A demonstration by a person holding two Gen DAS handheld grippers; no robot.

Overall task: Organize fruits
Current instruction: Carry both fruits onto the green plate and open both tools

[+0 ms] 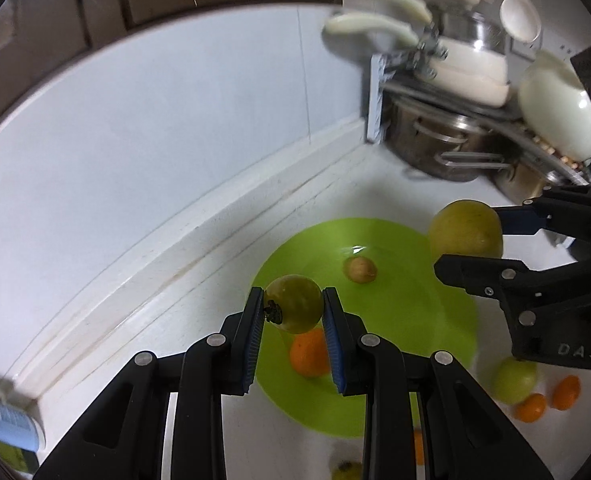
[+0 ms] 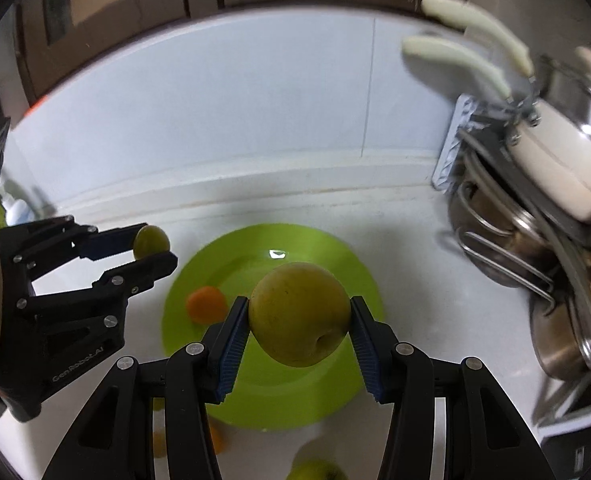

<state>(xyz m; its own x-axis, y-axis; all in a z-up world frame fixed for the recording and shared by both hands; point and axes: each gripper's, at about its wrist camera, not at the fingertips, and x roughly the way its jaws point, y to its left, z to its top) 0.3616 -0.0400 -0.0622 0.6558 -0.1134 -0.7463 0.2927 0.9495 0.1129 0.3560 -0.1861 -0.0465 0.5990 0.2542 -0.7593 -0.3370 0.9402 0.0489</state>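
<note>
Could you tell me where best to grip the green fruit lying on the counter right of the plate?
Grip the green fruit across its round middle, coming from above: it sits low on the counter with oranges close beside it.

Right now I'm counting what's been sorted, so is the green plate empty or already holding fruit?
Holding fruit. The green plate has an orange and a small brownish fruit lying on it.

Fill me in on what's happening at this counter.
A person is sorting fruit onto a round lime-green plate. The left tool grips a small green fruit above the plate; the right tool holds a larger yellow-green apple over it. A small orange citrus already sits on the plate. More fruit waits on the white counter.
</note>
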